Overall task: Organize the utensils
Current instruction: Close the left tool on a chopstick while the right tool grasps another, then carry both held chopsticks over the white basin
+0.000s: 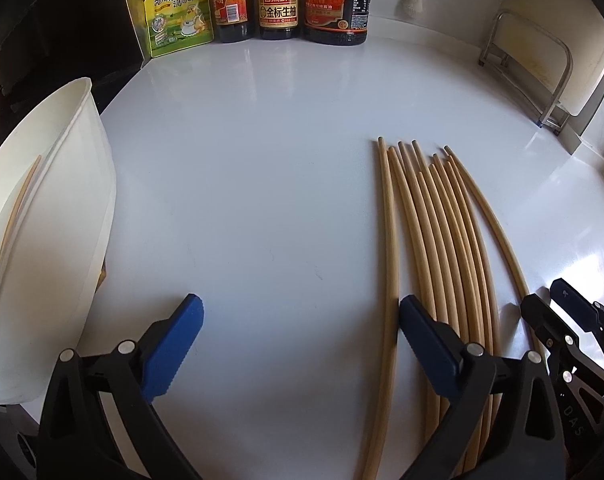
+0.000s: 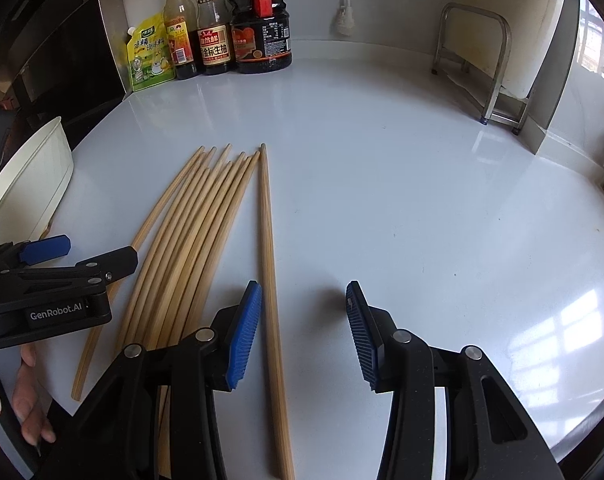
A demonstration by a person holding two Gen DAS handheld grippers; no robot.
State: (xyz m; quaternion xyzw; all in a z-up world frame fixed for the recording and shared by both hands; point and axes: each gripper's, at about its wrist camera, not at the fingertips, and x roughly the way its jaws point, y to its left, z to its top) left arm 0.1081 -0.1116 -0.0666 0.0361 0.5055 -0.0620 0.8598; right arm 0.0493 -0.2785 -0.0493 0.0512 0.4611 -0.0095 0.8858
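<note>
I judge this job barely started. From the left wrist view, the white container (image 1: 50, 216) stands at the left edge of the surface (image 1: 262, 200), and I can make out one thin chopstick (image 1: 20, 204) inside it, leaning against the inner wall; I cannot tell whether more lie deeper in. Everything else is still out on the surface: a bundle of chopsticks (image 1: 441, 240) lies roughly parallel, tips pointing far, to the right of my left gripper (image 1: 302, 344). That gripper is released, its blue pads wide apart with only bare surface between them, and its right finger sits just beside or over the leftmost sticks of the bundle. From the right wrist view, one chopstick (image 2: 272, 300) lies slightly apart on the right side of the bundle (image 2: 190, 240), running near to far, and my right gripper (image 2: 303, 336) is spread open with that stick inside the gap, close to the left pad, not yet pinched. So the step in hand looks like picking up this separated stick to carry it left to the container (image 2: 34, 184). What is left, as I read it, is nearly the whole pile, about ten sticks. The sauce bottles (image 2: 238, 28) and seasoning pouch (image 2: 148, 58) at the far edge and the metal rack (image 2: 489, 72) at the far right stand well apart from the work.
</note>
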